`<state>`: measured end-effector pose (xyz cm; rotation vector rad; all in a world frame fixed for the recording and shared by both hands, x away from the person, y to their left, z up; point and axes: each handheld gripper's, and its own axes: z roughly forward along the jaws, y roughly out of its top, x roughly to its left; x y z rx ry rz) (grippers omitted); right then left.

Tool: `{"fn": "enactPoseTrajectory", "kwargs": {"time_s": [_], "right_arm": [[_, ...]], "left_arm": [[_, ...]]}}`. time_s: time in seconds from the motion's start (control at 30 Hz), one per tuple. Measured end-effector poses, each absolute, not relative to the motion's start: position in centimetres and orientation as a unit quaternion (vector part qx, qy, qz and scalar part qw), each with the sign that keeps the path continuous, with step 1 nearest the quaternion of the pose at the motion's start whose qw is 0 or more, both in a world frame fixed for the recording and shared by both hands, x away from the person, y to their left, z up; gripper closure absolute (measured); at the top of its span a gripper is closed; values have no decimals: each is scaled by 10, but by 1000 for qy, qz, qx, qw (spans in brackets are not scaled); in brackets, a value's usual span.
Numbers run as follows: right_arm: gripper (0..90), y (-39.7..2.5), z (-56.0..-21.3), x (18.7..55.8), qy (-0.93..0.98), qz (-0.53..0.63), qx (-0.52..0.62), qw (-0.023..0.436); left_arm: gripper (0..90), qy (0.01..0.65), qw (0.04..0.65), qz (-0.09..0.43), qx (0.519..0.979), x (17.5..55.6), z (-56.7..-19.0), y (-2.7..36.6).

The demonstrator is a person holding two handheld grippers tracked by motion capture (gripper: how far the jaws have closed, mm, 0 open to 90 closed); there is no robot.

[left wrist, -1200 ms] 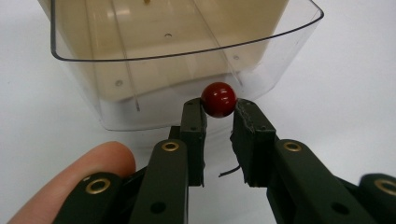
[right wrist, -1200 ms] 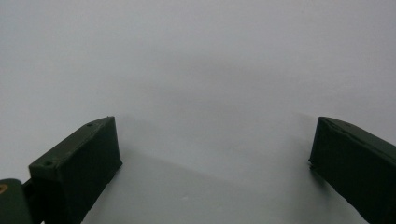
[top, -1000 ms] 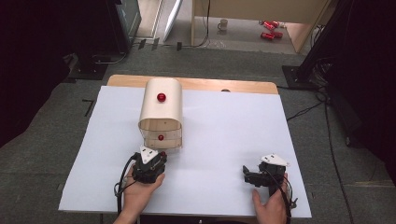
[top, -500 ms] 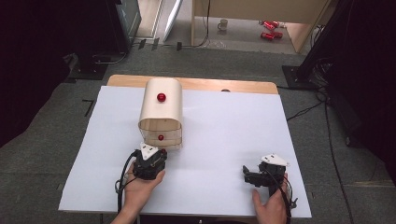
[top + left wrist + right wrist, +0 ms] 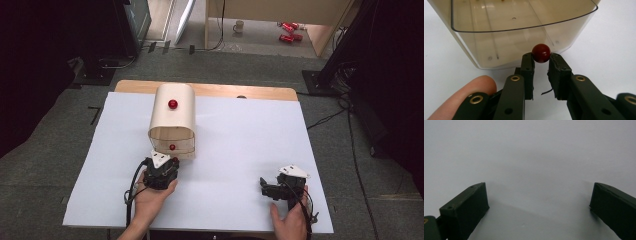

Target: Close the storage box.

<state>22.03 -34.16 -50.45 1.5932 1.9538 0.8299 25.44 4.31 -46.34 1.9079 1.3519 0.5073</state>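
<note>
Both tongs lay low on the table: your left tongs [image 5: 541, 72] pinched the red knob [image 5: 541, 53] directly ahead on the drawer front [image 5: 499, 47]; your right tongs [image 5: 536, 207] stayed spread, well apart.

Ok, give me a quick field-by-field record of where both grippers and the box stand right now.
left gripper: jaws closed on the small red ball knob at the front of the beige round-topped plastic box
right gripper: jaws wide apart, holding nothing, over bare white sheet
box: near the left gripper, a second red knob on its top
box front: clear tinted panel, looks shut
</note>
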Motion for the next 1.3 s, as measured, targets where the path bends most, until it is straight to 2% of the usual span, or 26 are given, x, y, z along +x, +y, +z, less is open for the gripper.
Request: {"fn": "enactPoseTrajectory", "kwargs": {"time_s": [0.2, 0.23, 0.37, 0.4, 0.5, 0.67, 0.83, 1.1, 1.3], "right_arm": [[15, -342, -504, 220, 714, 303, 583, 241], [15, -342, -504, 220, 714, 304, 583, 241], [15, -342, -504, 220, 714, 303, 583, 241], [15, -342, -505, 220, 714, 304, 582, 241], [15, -342, -505, 220, 714, 303, 582, 242], [15, -342, -504, 220, 714, 303, 582, 241], [15, -342, -505, 220, 715, 303, 582, 241], [15, -342, -505, 220, 714, 304, 582, 241], [15, -342, -505, 220, 714, 304, 582, 241]], "left_arm": [[708, 514, 370, 203, 747, 250, -463, 42], [600, 504, 371, 200, 754, 247, -463, 42], [473, 493, 379, 186, 761, 242, -463, 43], [473, 490, 383, 185, 761, 239, -463, 44], [309, 479, 386, 178, 768, 234, -460, 47], [179, 464, 386, 177, 778, 227, -460, 52], [141, 464, 389, 186, 774, 223, -460, 64], [137, 482, 389, 197, 760, 222, -462, 92], [133, 518, 356, 224, 744, 226, -467, 123]]}}
